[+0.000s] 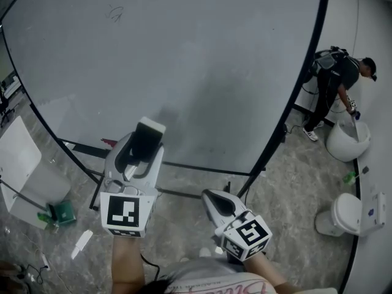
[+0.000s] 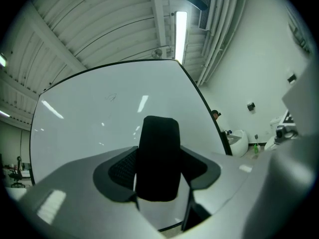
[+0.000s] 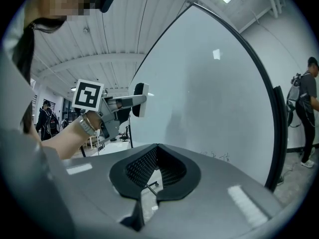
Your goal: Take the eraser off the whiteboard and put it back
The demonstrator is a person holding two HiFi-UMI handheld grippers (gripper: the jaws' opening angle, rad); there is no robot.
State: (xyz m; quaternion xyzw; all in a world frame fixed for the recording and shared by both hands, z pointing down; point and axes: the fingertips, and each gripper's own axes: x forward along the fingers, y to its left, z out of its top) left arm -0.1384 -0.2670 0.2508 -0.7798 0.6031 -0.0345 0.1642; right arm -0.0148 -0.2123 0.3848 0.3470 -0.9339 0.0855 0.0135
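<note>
One eraser (image 2: 158,153) clamped in left hand-held gripper (image 1: 145,147), right hand-held gripper (image 1: 215,196) closed, empty, one whiteboard (image 1: 184,60)

1. The light is even and fairly bright and comes from the ceiling. One lamp (image 2: 180,31) glares white above the whiteboard (image 2: 89,128).
2. The whiteboard carries small streaky reflections. In the head view it also shows a soft grey shadow low down.
3. The eraser (image 2: 158,158) reads as flat black, without detail.
4. Both gripper views bow straight lines and go black at the corners.
5. The nearest grey foreground is out of focus.
</note>
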